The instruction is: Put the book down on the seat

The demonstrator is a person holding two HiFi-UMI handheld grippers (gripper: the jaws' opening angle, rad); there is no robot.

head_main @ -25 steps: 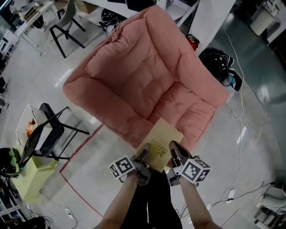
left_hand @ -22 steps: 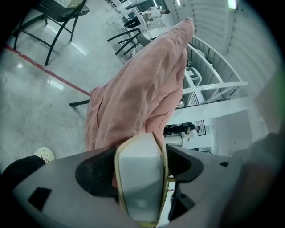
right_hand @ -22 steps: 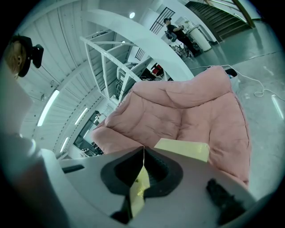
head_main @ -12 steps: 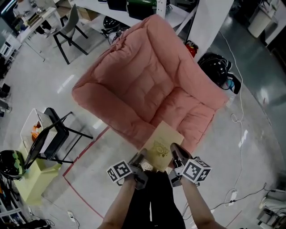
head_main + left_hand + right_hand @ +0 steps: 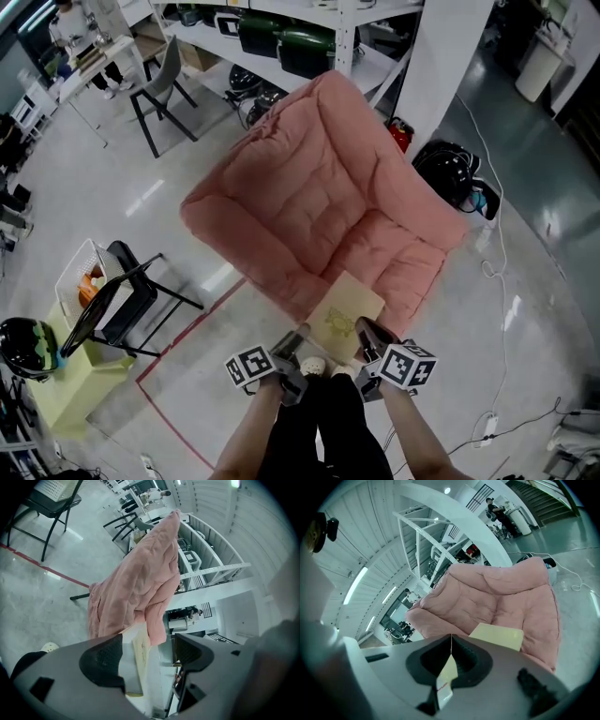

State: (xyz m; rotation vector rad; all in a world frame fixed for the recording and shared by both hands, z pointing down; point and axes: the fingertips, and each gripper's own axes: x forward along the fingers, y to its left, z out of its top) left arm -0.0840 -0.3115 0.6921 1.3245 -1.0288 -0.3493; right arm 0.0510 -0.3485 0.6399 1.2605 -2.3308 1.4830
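1. Book [image 5: 345, 317]: pale yellow cover, held at the front edge of the pink seat [image 5: 319, 187], with its far end over the front cushion. I cannot tell whether it touches the cushion.
2. Right gripper [image 5: 451, 660]: jaws pressed together on a thin edge of the book, which shows edge-on between the pads. This pinch appears to carry the load.
3. Left gripper [image 5: 147, 654]: jaws spread. The book's side lies against one pad, with a clear gap to the other, so it steadies the book without pinching it.
4. Step in hand (judgement): bring the book over the seat and lower it flat.
5. Doing it well:
   - Go further in from the seat's front edge, toward the hollow below the backrest. The front cushion looks rounded, so a book left there could slide to the floor.
   - Keep the book level. A pinch on a thin edge may let the cover bend or fall open.
   - Lower until the cushion takes the weight, then spread the right jaws.
   - Draw both grippers back toward the front edge without dragging the book.
6. Writing: a darker emblem sits mid-cover in the head view, too small to read. A red mark on the pinched edge is not legible. No brand shows on the seat.
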